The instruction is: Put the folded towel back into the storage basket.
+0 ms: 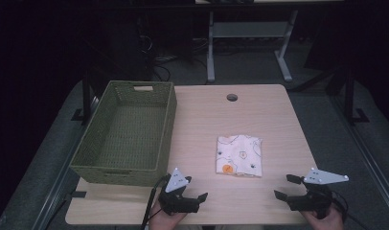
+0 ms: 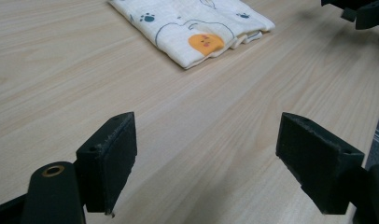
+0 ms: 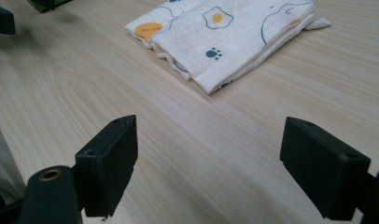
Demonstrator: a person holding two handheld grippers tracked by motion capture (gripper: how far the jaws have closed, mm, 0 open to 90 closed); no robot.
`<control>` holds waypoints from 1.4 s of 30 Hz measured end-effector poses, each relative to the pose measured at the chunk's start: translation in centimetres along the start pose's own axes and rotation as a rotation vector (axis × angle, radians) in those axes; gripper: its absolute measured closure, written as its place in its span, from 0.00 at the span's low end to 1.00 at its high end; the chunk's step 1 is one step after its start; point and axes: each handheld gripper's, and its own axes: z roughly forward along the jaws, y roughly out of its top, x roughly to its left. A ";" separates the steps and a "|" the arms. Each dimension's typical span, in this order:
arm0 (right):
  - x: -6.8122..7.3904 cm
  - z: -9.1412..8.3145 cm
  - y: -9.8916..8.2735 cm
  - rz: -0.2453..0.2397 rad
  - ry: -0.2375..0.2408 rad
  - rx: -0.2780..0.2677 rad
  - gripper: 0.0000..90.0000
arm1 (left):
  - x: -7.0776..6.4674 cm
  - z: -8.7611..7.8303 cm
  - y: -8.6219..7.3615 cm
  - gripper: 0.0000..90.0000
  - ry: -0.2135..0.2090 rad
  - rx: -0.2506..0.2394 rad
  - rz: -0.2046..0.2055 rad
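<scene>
A light wooden table (image 1: 274, 120) stands on a grey floor (image 1: 317, 103). On its left side sits an empty rectangular woven green basket (image 1: 127, 134) with cut-out handles at its ends. A small round hole (image 1: 232, 97) lies near the table's far edge. Beyond the table, in dim light, stand the white legs of another desk (image 1: 245, 45).
</scene>
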 end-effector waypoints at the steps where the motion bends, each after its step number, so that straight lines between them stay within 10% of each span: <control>1: 0.0 0.0 0.0 -0.001 0.001 0.002 0.21 | 0.1 0.0 0.0 0.23 -0.001 0.003 -0.002; 42: -1.5 4.2 5.7 -0.006 0.086 0.055 0.16 | 1.1 3.7 4.5 0.20 -0.015 0.010 -0.059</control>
